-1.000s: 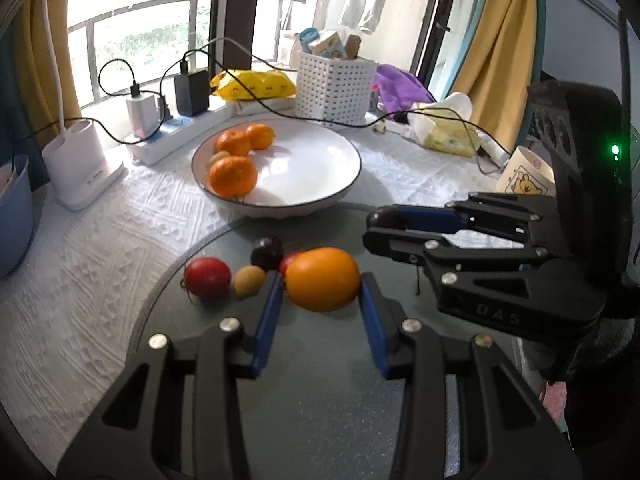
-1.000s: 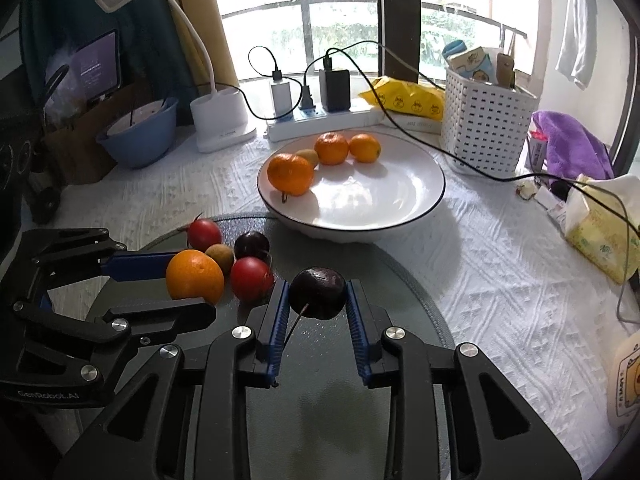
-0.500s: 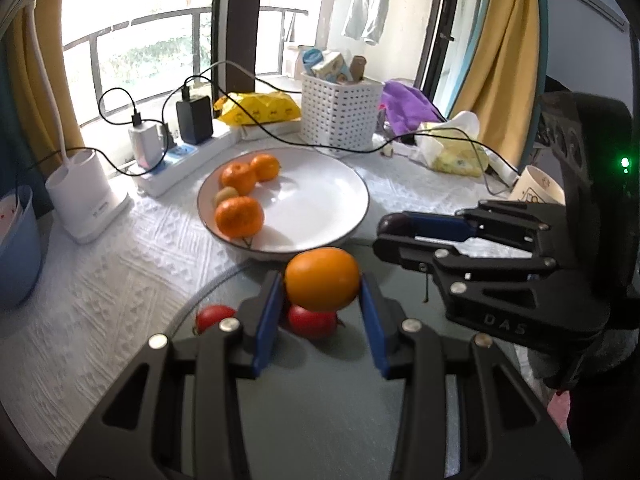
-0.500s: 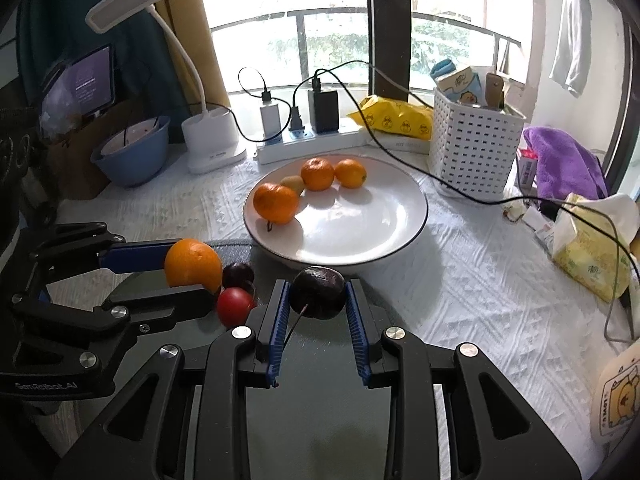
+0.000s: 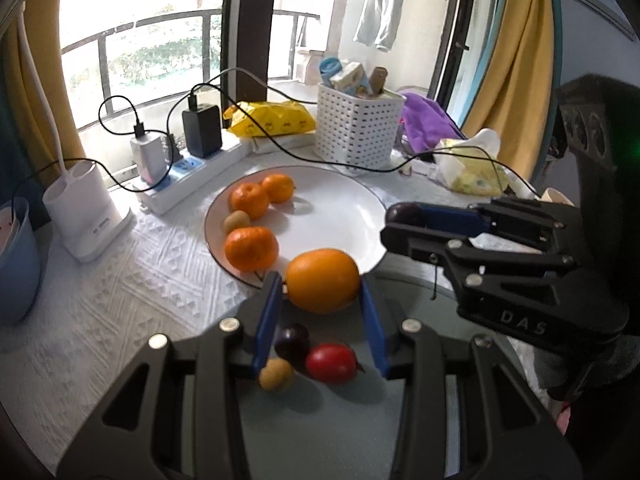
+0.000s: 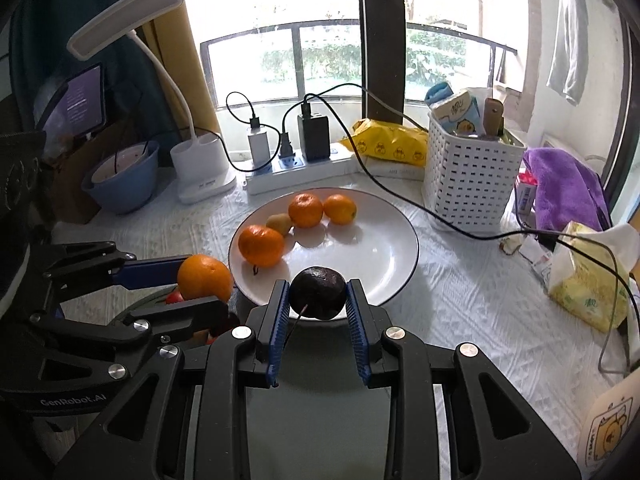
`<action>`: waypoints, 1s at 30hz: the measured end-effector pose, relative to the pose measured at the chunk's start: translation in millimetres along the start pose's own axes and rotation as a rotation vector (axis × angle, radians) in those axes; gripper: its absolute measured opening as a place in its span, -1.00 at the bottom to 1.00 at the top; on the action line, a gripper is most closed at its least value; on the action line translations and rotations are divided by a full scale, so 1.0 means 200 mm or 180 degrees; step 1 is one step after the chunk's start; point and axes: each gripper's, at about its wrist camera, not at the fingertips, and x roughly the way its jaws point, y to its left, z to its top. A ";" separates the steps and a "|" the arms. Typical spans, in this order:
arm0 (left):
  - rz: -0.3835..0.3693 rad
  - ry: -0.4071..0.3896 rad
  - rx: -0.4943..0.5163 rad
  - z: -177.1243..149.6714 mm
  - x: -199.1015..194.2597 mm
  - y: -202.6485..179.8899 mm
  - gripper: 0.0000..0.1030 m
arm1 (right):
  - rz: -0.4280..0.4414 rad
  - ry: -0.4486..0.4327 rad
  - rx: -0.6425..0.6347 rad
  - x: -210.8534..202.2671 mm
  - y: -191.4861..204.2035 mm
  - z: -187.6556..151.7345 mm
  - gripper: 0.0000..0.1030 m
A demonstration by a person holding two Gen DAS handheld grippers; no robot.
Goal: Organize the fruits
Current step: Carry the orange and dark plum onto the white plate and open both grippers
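My left gripper [image 5: 320, 286] is shut on a large orange [image 5: 323, 280], held above the near rim of the white plate [image 5: 344, 216]. My right gripper [image 6: 317, 294] is shut on a dark plum [image 6: 317, 292] with a stem, also over the plate's [image 6: 384, 256] near rim. The plate holds three small oranges [image 6: 306, 210] and a small brown fruit [image 6: 279, 222]. Below the left gripper, a dark plum [image 5: 292, 340], a red fruit [image 5: 331, 362] and a small brown fruit [image 5: 275, 374] lie on the grey round mat [image 5: 320, 420]. The left gripper shows in the right wrist view [image 6: 204, 284], the right in the left wrist view [image 5: 404, 224].
A power strip with chargers [image 6: 296, 168] and trailing cables, a white basket [image 6: 470, 180], a yellow snack bag [image 6: 390, 142], a lamp base [image 6: 202, 170], a blue bowl [image 6: 122, 178], a purple cloth [image 6: 564, 188] and a tissue pack [image 6: 588, 280] ring the plate.
Both grippers have lifted off the grey mat and moved forward toward the plate, each still holding its fruit. The loose fruits on the mat stayed in place.
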 end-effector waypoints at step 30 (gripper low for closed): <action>-0.0012 0.0232 -0.0166 0.20 0.25 0.16 -0.10 | -0.0240 0.0246 0.0258 0.39 -0.23 0.20 -0.40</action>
